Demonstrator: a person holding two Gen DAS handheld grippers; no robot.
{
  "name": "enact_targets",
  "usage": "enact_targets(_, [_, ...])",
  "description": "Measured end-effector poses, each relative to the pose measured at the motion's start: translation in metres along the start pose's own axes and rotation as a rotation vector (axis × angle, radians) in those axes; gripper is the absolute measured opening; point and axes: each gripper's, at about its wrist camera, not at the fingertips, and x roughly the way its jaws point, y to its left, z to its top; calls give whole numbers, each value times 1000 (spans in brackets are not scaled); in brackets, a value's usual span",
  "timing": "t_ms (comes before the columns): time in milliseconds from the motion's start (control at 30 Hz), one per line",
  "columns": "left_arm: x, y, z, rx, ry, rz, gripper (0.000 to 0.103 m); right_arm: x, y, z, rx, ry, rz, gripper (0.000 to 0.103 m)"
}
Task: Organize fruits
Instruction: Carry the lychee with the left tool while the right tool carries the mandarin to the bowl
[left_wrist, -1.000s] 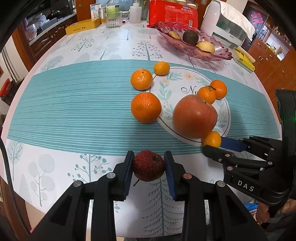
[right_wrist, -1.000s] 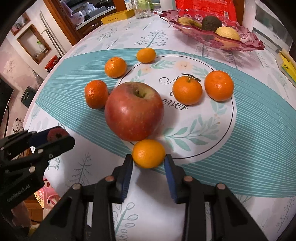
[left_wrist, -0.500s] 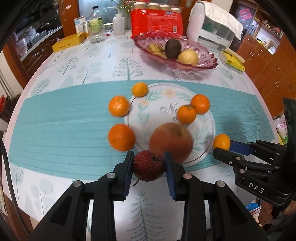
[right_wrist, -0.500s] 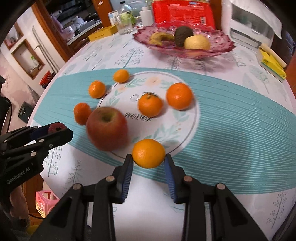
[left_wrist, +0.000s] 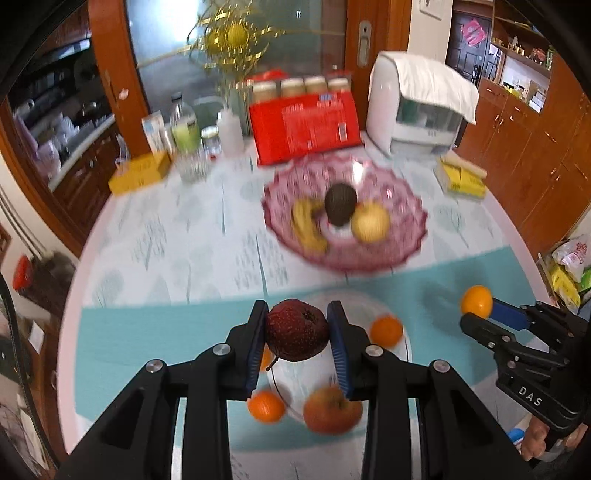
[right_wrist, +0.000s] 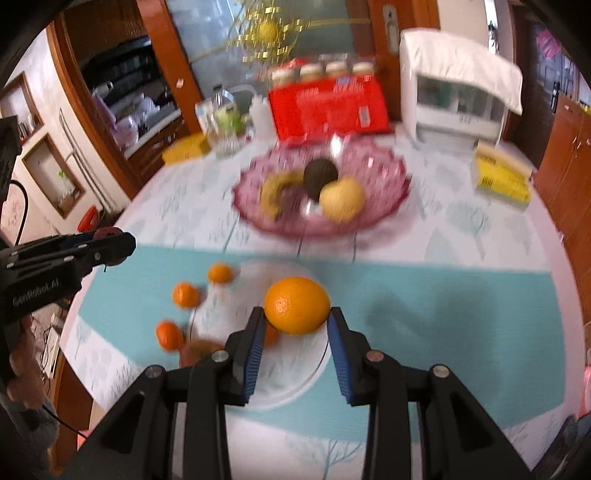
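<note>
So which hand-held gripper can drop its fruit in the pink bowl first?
Probably the right hand-held gripper, though it's close. Its orange sits almost straight below the pink bowl in its view. The left hand-held gripper, shut on a dark red fruit, sees the bowl off to one side.

Both tools (left_wrist: 298, 345) (right_wrist: 295, 341) clamped, pitched downward

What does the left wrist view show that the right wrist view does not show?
Only the left wrist view shows the dark red fruit whole, clamped in the left gripper, and a red apple on the table. Only the right wrist view shows the right gripper from above, clamping an orange. Both show the pink bowl holding a banana.
</note>
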Motion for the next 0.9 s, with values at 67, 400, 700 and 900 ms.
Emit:
enact_targets(67, [-3,0,26,12,-8,8,31,-6,-3,20,-4,-25,-11,34])
enact_targets(400, [8,4,127,34,-40,23,31,-19,-20,126,44,-141,-41,35])
enact_targets(700, [73,-3,164,47,-9,-4,31,37,-30,152,131,-74,-47,35])
enact_targets(900, [138,-17,152,80,74,-41,31,91,-31,134,150,31,-68,35])
